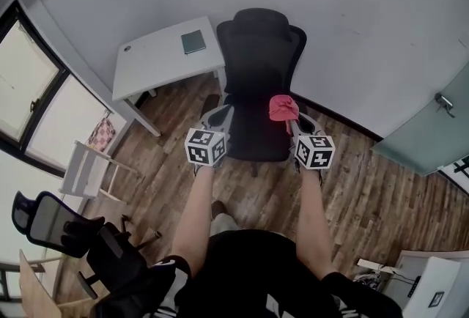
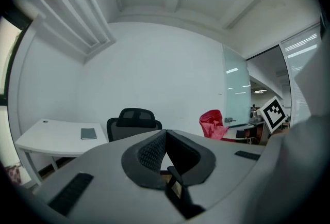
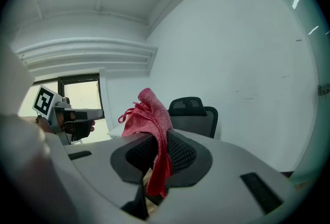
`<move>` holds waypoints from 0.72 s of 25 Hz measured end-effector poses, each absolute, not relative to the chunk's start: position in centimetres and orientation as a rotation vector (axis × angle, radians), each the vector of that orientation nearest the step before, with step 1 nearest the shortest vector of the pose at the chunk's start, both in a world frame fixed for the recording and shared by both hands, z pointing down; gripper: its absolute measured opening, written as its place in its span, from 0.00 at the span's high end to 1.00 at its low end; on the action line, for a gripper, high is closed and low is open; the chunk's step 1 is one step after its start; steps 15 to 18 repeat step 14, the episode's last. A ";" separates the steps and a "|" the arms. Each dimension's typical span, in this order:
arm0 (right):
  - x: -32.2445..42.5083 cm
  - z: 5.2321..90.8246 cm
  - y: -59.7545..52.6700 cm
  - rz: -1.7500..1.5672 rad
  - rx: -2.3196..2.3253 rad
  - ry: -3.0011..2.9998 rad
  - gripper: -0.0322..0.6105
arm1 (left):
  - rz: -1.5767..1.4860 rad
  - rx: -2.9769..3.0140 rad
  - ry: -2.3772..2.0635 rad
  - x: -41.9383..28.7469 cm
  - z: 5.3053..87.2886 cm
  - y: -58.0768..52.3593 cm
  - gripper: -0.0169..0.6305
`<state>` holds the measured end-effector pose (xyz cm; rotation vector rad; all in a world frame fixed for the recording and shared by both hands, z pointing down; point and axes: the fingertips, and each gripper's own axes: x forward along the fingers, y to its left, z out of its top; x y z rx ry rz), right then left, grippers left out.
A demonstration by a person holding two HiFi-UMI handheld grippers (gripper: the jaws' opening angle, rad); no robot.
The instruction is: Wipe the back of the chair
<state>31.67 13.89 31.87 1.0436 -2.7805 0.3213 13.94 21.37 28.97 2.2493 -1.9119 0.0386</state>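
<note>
The black mesh office chair stands against the white wall, its seat facing me; it also shows as the chair and the chair in the two gripper views. My right gripper is shut on a red cloth held over the seat's right side. The cloth bunches up above the right gripper and hangs down between its jaws. My left gripper hovers at the seat's left side, and the left gripper is shut with nothing in it.
A white desk with a grey notebook stands left of the chair. Windows run along the left. A second black chair and a white rack sit at lower left. A glass door is at right.
</note>
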 end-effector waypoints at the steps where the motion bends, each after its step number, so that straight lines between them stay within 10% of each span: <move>1: 32.2 31.5 14.5 0.302 1.037 -2.785 0.85 | 0.016 2.226 -1.926 14.4 28.8 22.2 0.94; 18: 40.1 29.2 20.7 0.233 1.022 -2.808 0.85 | 0.035 2.224 -1.932 23.6 28.6 28.8 0.94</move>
